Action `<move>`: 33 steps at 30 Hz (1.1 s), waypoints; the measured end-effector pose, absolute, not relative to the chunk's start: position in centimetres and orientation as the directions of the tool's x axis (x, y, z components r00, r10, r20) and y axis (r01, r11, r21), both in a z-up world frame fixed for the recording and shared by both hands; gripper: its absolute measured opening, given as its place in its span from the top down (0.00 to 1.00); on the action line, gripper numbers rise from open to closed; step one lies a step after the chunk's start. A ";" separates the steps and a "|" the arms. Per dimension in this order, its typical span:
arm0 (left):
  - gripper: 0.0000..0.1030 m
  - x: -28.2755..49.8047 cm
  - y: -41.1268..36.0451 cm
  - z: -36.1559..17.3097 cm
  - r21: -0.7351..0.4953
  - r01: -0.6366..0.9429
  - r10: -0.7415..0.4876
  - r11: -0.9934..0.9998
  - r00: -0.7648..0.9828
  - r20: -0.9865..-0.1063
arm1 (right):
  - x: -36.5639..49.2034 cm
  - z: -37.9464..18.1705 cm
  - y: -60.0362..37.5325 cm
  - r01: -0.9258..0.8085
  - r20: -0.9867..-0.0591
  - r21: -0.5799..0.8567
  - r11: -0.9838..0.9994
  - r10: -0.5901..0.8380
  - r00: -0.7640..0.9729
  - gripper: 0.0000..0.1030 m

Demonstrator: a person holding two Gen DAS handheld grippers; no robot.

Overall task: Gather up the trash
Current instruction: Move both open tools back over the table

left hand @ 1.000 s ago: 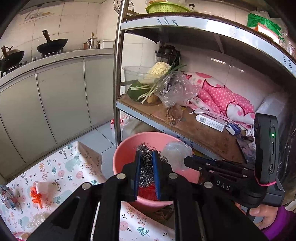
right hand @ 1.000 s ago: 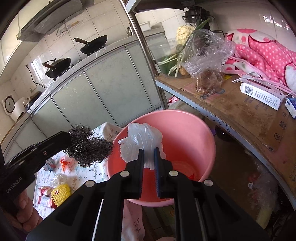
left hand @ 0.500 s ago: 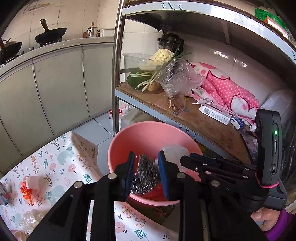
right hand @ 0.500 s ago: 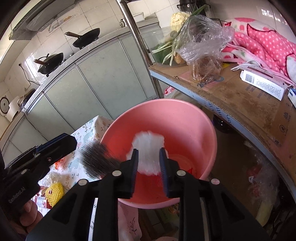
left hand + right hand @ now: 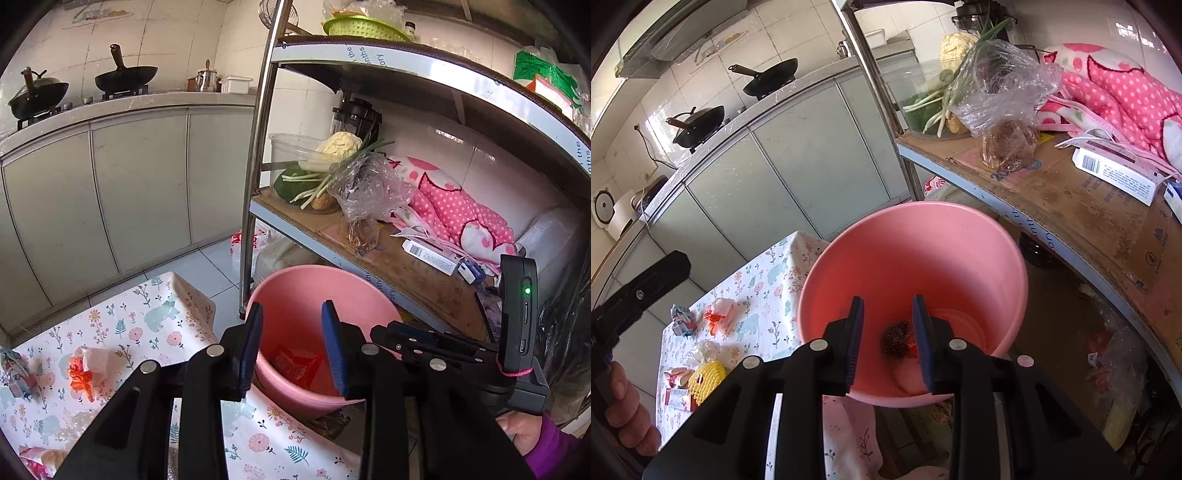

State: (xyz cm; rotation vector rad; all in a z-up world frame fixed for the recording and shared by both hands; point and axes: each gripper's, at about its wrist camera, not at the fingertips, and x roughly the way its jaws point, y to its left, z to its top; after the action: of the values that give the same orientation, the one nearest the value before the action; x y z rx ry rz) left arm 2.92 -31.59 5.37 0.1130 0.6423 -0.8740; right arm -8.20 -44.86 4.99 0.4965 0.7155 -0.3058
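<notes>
A pink bucket (image 5: 295, 291) (image 5: 923, 240) stands on the floor beside a table with a floral cloth (image 5: 122, 325) (image 5: 764, 295). My left gripper (image 5: 291, 343) is open and empty above the bucket's near rim. My right gripper (image 5: 886, 339) is open and empty over the bucket. A dark steel-wool ball (image 5: 895, 338) and red wrappers (image 5: 295, 365) lie on the bucket's bottom. On the cloth lie an orange-and-white wrapper (image 5: 86, 369) (image 5: 718, 312), a blue crumpled wrapper (image 5: 681, 319), a yellow foam net (image 5: 703, 380) and a clear plastic piece (image 5: 703, 349).
A metal shelf rack (image 5: 255, 177) stands right behind the bucket, with vegetables, a clear plastic bag (image 5: 369, 188), a pink blanket (image 5: 454, 214) and a white box (image 5: 1115, 173) on its cardboard-lined shelf. Grey kitchen cabinets (image 5: 110, 192) with woks on the counter lie beyond.
Both grippers opened. The steel-wool ball left my left gripper and the white plastic left my right gripper; both dropped into the bucket. The left gripper drew back a little.
</notes>
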 end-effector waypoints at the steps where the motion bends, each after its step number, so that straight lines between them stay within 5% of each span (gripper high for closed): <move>1: 0.69 2.9 -31.1 5.6 -0.162 0.740 -0.677 0.653 0.474 -0.562 | -8.2 5.1 -44.7 0.424 -0.687 0.328 0.844 -0.096 0.720 0.73; 19: 0.63 3.3 -9.9 10.3 -0.131 0.444 -0.448 0.887 0.752 -0.483 | -5.7 7.3 -36.1 0.220 -0.657 0.329 0.918 0.055 0.751 0.64; 33: 0.62 5.9 0.0 5.1 -0.163 0.239 -0.289 0.957 0.750 -0.595 | -2.5 5.7 -29.5 0.079 -0.708 0.302 0.950 0.168 0.686 0.64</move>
State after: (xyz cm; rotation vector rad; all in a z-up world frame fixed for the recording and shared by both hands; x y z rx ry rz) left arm 5.87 -0.01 5.05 -0.0779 0.6628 -0.2886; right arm -2.45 -29.46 5.73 0.3222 0.8173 0.0509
